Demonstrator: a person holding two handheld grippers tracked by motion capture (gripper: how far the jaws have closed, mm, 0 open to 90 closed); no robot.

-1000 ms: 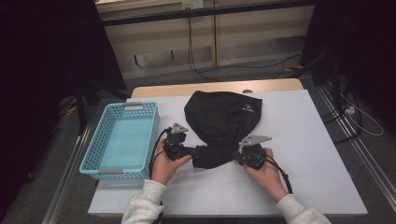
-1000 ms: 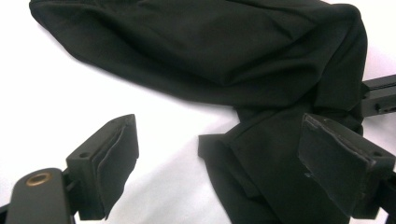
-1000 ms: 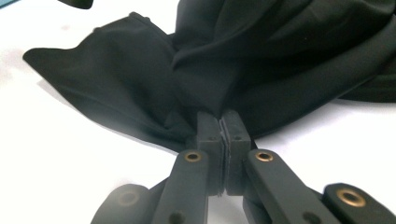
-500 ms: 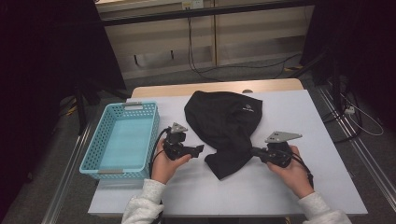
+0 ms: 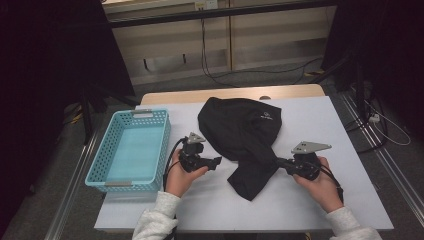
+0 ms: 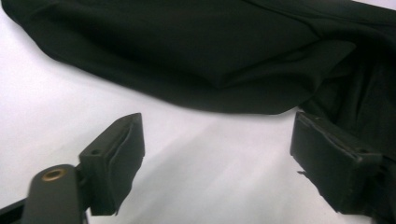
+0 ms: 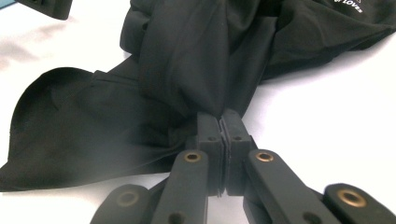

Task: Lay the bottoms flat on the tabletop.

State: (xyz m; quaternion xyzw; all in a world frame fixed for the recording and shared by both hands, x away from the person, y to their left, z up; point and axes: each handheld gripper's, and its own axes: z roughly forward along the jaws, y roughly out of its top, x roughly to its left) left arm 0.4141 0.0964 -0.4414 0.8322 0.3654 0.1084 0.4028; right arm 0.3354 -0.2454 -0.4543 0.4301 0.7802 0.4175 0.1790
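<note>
Garment: black cloth (image 5: 242, 137) at table (image 5: 350, 200) centre, basket (image 5: 131, 150) at its 9 o'clock.
Right gripper (image 7: 219, 122): jaws pinching a cloth fold.
Left gripper (image 6: 217, 158): spread, beside the hem.
Writing: white print (image 7: 348, 5), cut off, unreadable.

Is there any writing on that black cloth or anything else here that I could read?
"LOVES": end of a white print on the black garment, right gripper view; the letters before it are cut off by the picture's edge.
The same white print in the high view: too small to read.
No writing shows on the blue basket.
</note>
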